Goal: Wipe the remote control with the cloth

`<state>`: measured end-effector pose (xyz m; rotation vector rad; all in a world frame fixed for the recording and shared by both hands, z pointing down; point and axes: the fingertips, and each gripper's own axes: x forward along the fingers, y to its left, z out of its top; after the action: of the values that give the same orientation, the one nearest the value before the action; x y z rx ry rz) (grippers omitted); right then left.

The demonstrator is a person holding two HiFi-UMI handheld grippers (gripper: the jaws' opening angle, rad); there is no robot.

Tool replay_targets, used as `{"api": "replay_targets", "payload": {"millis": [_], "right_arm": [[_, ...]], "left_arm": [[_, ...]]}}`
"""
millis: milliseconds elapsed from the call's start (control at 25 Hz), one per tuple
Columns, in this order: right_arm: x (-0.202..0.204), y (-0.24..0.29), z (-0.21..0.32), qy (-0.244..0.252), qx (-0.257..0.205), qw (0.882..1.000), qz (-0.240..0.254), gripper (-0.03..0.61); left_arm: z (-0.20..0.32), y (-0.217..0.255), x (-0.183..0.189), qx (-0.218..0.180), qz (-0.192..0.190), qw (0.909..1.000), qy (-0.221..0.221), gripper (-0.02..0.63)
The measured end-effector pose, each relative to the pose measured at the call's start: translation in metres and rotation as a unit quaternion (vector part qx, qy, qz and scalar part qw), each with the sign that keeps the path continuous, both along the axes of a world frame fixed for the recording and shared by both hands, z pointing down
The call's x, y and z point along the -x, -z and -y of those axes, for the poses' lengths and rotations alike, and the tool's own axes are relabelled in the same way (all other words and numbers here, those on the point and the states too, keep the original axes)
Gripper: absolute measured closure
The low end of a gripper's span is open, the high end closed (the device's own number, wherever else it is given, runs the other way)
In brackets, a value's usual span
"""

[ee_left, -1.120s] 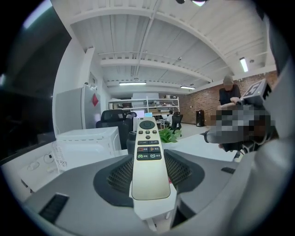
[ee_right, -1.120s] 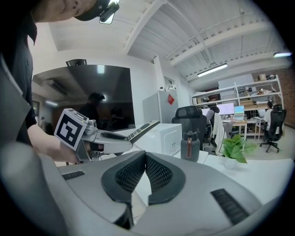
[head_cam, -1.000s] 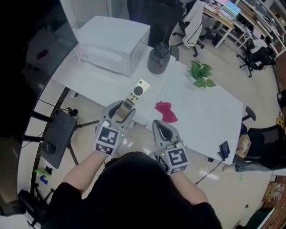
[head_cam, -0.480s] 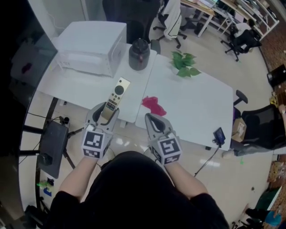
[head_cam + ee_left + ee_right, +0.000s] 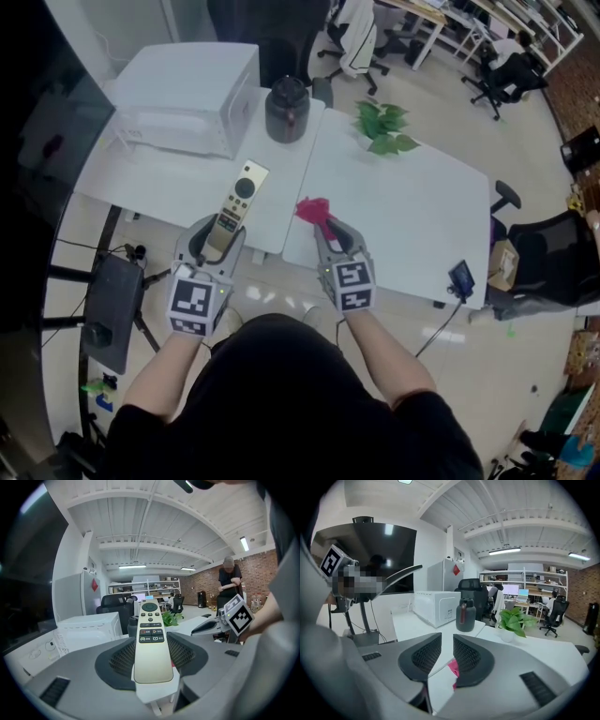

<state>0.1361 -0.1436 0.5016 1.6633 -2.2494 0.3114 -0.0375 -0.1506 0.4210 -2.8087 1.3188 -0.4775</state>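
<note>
In your right gripper view, the cloth (image 5: 453,669) shows only as a pink sliver low in the gap. The right gripper (image 5: 447,645) fingers (image 5: 473,660) have just been opening with that sliver between them. The right-hand finger covers the rest, so contact cannot be told. In the head view, the remote control (image 5: 235,202) has its near end buried inside the left gripper (image 5: 214,246). Its button print is too small to read.

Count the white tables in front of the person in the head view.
2. The left white table carries a white box-shaped appliance and a dark jug; the right white table, beside it, carries a green leafy plant and a crumpled pink cloth. None seems hidden.
</note>
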Motion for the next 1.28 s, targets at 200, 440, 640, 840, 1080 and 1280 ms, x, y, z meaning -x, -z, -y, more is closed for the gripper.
{"api": "replay_targets", "payload": {"millis": [200,440,640,840,1080,1280], "right_arm": [[-0.007,-0.03,0.014,-0.002,0.03,0.999,-0.015,0.411],[-0.018,-0.077,0.031,0.0,0.081,0.996,-0.044,0.351],[-0.031,-0.125,0.045,0.0,0.129,0.989,-0.076,0.29],[-0.039,-0.162,0.057,0.006,0.173,0.98,-0.1,0.288],[-0.051,-0.194,0.068,0.005,0.224,0.967,-0.124,0.288],[-0.051,-0.204,0.076,0.008,0.241,0.963,-0.119,0.288]], "left_arm": [[-0.003,0.002,0.001,-0.008,0.004,0.9999,-0.005,0.405],[-0.007,0.008,0.0,-0.012,0.008,0.9999,-0.006,0.405],[-0.015,0.017,-0.002,-0.02,0.009,0.9997,-0.014,0.405],[-0.022,0.022,-0.003,-0.021,0.013,0.9995,-0.018,0.405],[-0.026,0.025,-0.005,-0.021,0.017,0.9995,-0.02,0.405],[-0.024,0.027,-0.004,-0.022,0.02,0.9994,-0.016,0.405]]}}
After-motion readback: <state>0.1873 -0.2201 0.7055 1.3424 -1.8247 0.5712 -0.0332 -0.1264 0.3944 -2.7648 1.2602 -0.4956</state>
